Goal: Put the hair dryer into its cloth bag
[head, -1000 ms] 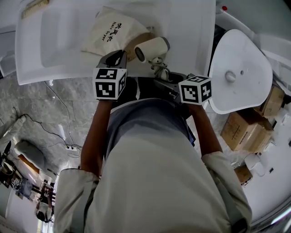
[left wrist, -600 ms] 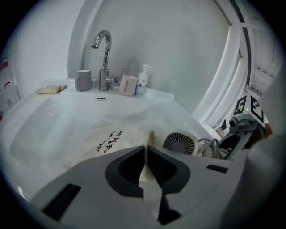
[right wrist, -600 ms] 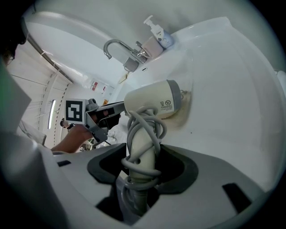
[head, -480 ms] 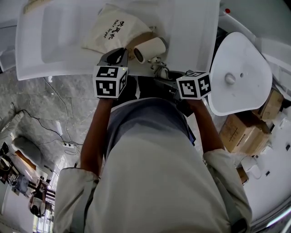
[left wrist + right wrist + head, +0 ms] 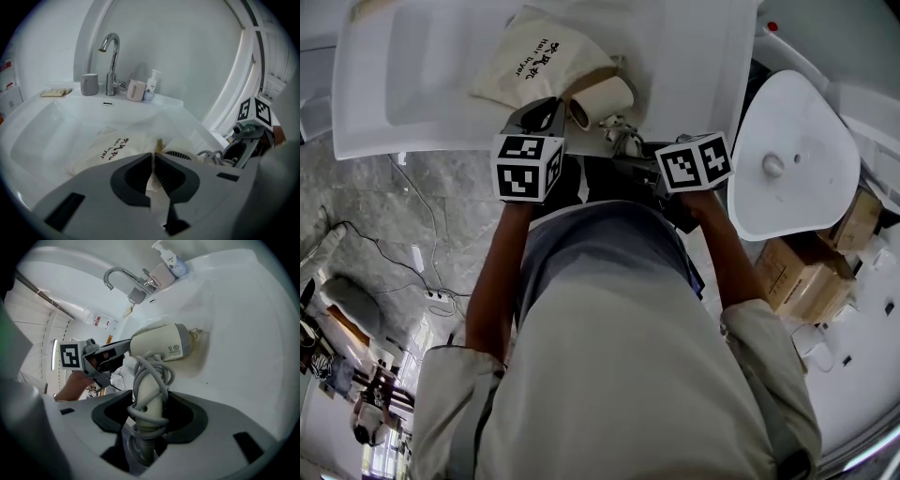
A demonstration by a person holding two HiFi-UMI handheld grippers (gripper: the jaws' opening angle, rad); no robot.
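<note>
The cream cloth bag (image 5: 539, 61) with dark lettering lies on the white sink counter (image 5: 694, 56). My left gripper (image 5: 546, 114) is shut on the cloth at the bag's open edge (image 5: 151, 180); the printed bag (image 5: 110, 147) spreads out beyond its jaws. The white hair dryer (image 5: 600, 98) lies with its barrel at the bag's mouth. My right gripper (image 5: 149, 411) is shut on the dryer's handle (image 5: 151, 390), which has the grey cord wound round it. The dryer's barrel (image 5: 161, 345) points away toward the left gripper (image 5: 93, 359). The dryer's rear grille (image 5: 180, 153) shows beside the cloth.
A chrome faucet (image 5: 110, 61), a grey cup (image 5: 89, 84), a pink cup (image 5: 136, 90) and a pump bottle (image 5: 151, 85) stand at the back of the sink basin (image 5: 51, 136). A white toilet lid (image 5: 787, 150) and cardboard boxes (image 5: 811, 272) are at the right.
The right gripper has shifted up and left in the head view, carrying the hair dryer closer to the bag's mouth. The left gripper has kept still on the cloth.
</note>
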